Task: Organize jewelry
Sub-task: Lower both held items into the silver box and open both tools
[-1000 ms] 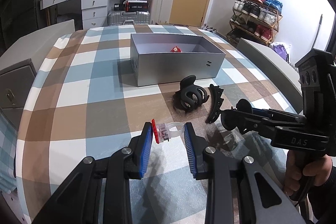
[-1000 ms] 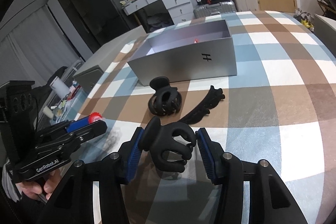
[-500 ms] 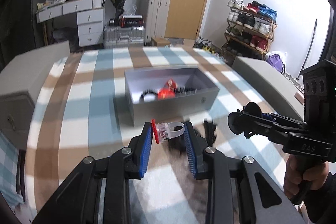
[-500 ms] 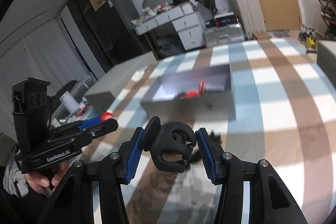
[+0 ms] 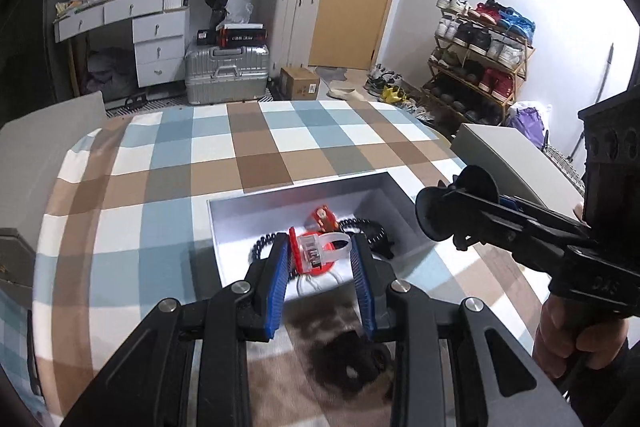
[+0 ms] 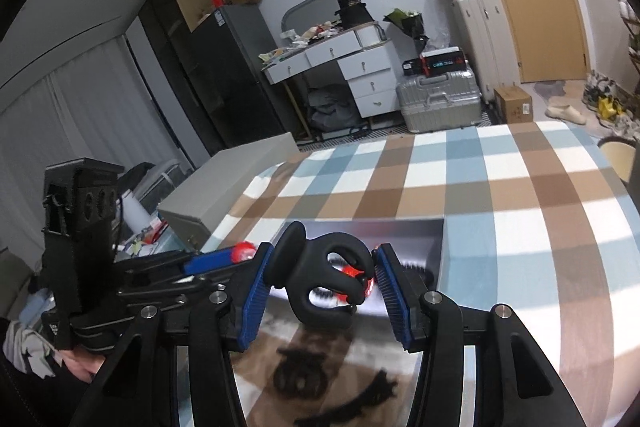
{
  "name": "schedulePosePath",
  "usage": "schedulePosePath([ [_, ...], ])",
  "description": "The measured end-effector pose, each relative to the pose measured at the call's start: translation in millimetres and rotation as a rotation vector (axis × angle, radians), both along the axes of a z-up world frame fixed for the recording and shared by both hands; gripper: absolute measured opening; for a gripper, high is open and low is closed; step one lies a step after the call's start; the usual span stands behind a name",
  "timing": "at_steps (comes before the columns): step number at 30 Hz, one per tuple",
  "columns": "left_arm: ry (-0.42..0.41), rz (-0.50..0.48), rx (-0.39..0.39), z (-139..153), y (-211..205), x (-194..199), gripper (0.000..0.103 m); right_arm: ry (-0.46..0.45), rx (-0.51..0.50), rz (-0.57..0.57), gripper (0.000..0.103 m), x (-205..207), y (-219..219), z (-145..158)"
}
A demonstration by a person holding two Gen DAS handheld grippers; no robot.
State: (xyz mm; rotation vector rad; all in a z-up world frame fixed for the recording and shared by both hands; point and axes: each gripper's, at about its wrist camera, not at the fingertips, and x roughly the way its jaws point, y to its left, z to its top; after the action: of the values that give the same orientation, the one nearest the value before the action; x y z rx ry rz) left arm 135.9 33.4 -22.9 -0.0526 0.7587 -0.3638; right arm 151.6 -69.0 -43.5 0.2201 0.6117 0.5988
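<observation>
With both loads over the grey box (image 5: 384, 183), left gripper (image 5: 320, 263) clamping clear ring (image 5: 320, 251), right gripper (image 6: 320, 283) clamping black claw clip (image 6: 320, 279): early release → item drops short, onto clips below jaws.

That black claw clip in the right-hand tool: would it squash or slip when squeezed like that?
The black claw clip looks like stiff plastic, so it probably holds its shape. Its curved, smooth prongs could slip against the right gripper. It looks light and hollow.
</observation>
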Motion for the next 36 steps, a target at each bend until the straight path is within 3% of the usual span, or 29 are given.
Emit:
schedulePosePath([
  [6,0.079,0.006,-0.033,-10,0,20,0.025,0.042,-0.018,-0.001,0.051,34,7,-8],
  [10,0.083,-0.006,-0.025,-10,-5,24,0.025,0.087,-0.024,-0.005,0.051,51,11,-18],
  [31,0.164,0.010,-0.005,-19,-6,40,0.026,0.114,-0.071,-0.017,0.054,67,16,-34],
  [33,0.161,0.015,0.011,-17,-7,38,0.033,0.100,-0.047,-0.016,0.066,63,13,-32],
  [35,0.156,0.018,0.017,-16,-6,36,0.057,0.073,-0.031,-0.032,0.073,59,8,-28],
  [36,0.149,0.018,0.011,-16,-6,35,0.059,0.064,-0.025,-0.035,0.076,57,6,-27],
])
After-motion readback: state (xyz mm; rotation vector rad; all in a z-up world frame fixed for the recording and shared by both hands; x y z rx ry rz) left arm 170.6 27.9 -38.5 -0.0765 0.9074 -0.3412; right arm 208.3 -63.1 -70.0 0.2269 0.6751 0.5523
